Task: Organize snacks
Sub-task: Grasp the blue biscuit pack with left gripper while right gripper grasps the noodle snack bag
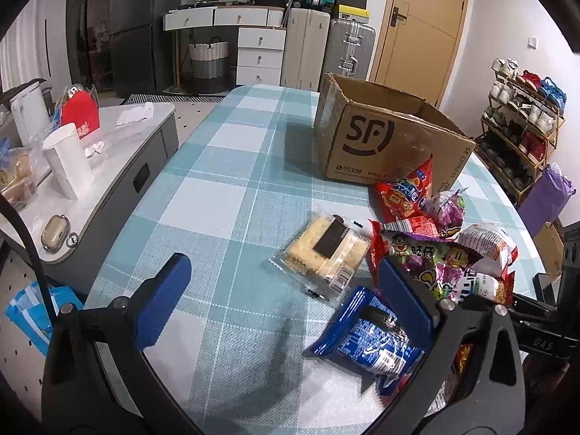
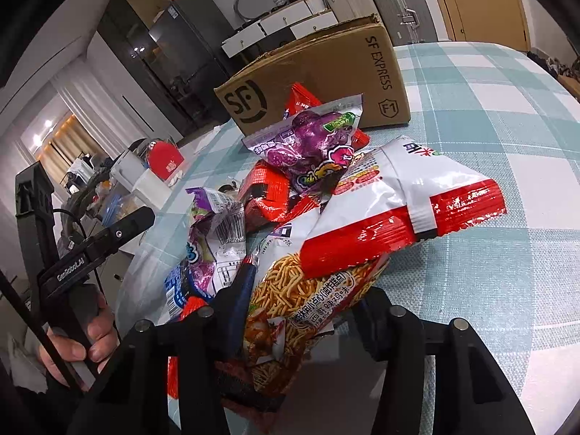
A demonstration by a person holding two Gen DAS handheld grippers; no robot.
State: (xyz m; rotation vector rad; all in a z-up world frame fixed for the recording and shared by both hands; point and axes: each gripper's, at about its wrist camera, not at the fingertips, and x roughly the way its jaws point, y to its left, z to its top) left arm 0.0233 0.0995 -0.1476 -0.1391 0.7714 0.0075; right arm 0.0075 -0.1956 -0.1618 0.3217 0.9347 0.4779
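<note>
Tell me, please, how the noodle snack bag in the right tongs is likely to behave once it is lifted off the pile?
The noodle snack bag is thin glossy film, so it will probably sag and crinkle, and may slip. It looks puffy, so likely light. The white and red bag lies across its top and may slide off. The right tongs appear pressed on it.

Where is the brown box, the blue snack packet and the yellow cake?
brown box (image 1: 366,145), left wrist view, on its printed front wall.
blue snack packet (image 1: 366,337), left wrist view, on the wrapper's middle.
yellow cake (image 1: 326,250), left wrist view, on its clear wrapper's top.
</note>
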